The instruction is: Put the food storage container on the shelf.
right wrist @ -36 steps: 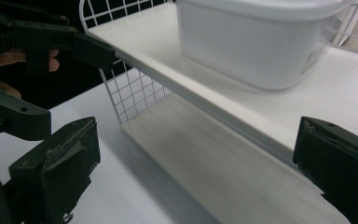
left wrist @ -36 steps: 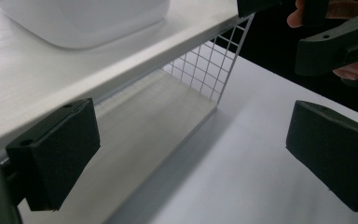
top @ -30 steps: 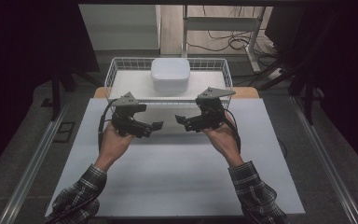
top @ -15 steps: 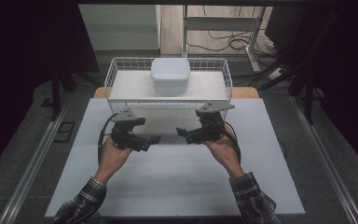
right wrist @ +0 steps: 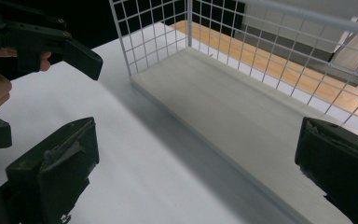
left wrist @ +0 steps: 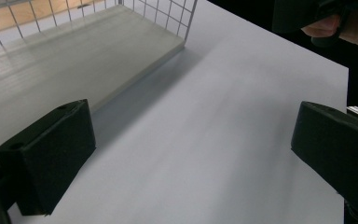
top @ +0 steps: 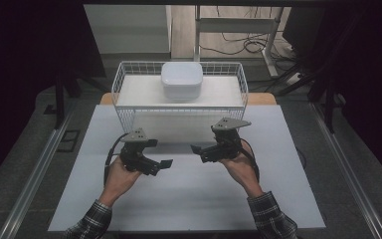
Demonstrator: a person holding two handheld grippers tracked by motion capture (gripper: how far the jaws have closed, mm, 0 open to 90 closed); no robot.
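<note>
Facing each other over the white table [top: 189,199], the left gripper [top: 165,164] and right gripper [top: 195,149] hang just in front of the wire basket [top: 179,117], apart from it. Both are released, jaws spread wide with nothing between them. A white container [top: 181,78] sits inside the basket at its far middle, well apart from both grippers. Each gripper is held in one hand, sleeves plaid.
</note>
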